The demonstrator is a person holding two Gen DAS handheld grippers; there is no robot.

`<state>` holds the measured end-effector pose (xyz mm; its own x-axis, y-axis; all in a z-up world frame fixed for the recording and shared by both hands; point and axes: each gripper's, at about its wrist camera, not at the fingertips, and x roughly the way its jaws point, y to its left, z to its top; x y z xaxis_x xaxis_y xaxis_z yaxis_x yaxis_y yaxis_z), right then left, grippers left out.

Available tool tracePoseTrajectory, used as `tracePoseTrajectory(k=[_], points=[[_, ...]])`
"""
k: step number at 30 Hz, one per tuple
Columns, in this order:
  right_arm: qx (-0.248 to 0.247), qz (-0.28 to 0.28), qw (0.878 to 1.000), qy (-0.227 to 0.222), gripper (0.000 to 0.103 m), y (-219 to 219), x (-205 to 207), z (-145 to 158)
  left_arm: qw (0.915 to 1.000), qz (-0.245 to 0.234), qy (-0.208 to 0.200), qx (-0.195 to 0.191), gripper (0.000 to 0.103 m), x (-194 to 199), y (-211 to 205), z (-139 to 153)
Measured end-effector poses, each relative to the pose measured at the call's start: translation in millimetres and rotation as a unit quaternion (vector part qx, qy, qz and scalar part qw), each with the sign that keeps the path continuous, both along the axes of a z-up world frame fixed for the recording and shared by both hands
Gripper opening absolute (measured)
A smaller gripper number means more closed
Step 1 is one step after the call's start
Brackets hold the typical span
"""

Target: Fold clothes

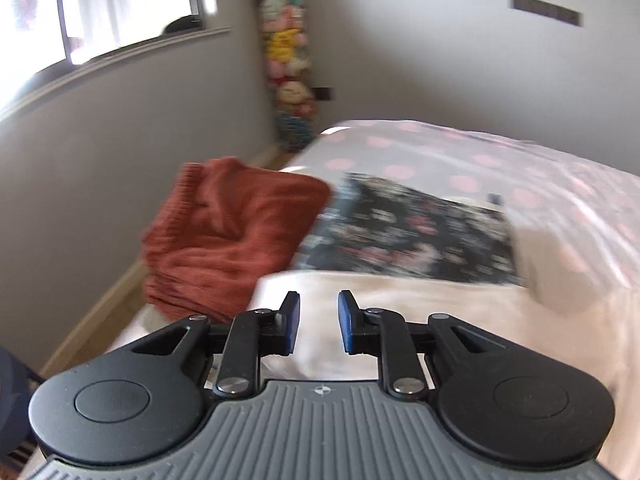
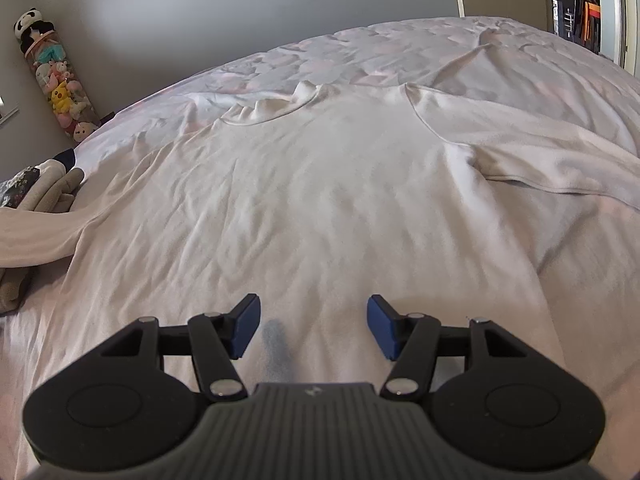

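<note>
A white long-sleeved shirt (image 2: 320, 184) lies spread flat on the bed, neckline at the far end, its right sleeve (image 2: 540, 160) folded across. My right gripper (image 2: 312, 328) hovers open just above the shirt's lower body, nothing between its blue pads. In the left wrist view the shirt's left edge (image 1: 360, 292) shows as pale cloth under my left gripper (image 1: 319, 322), which is open and empty. Beyond it lie a folded dark floral garment (image 1: 408, 232) and a rust knit sweater (image 1: 228, 232) at the bed's left edge.
The bed (image 2: 400, 44) has a pale cover with pink dots. A tall clear tube of plush toys (image 1: 286, 64) stands in the room corner. A grey folded garment (image 2: 52, 196) lies at the shirt's left. A window (image 1: 100, 8) is on the left wall.
</note>
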<state>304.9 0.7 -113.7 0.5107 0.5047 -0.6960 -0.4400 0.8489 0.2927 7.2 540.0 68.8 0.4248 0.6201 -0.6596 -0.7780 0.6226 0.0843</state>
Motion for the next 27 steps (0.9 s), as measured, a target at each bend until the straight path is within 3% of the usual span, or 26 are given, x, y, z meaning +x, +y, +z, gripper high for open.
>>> tracePoseTrajectory(k=[3,6,10,16,19,24,27], points=[[0.006,-0.003,1.0,0.023,0.063,-13,2,6,0.9957,-0.073,-0.003,-0.058,0.022,12,-45,-9],[0.015,-0.008,0.998,0.068,0.063,-38,7,16,0.9781,-0.164,0.026,-0.126,0.023,25,-93,-35],[0.026,-0.011,0.992,0.119,0.063,-74,10,31,0.9357,-0.277,0.081,-0.203,0.023,39,-157,-77],[-0.018,-0.007,0.989,0.146,0.064,-131,-3,46,0.8796,-0.333,0.193,-0.28,0.031,49,-217,-139],[-0.047,-0.009,0.985,0.164,0.063,-160,-9,46,0.8645,-0.339,0.228,-0.293,0.034,45,-231,-158],[-0.046,0.001,0.972,0.231,0.057,-199,-22,21,0.8464,-0.341,0.262,-0.314,0.041,36,-244,-182],[-0.039,0.009,0.963,0.267,0.056,-209,-29,3,0.8463,-0.342,0.269,-0.307,0.043,34,-250,-182]])
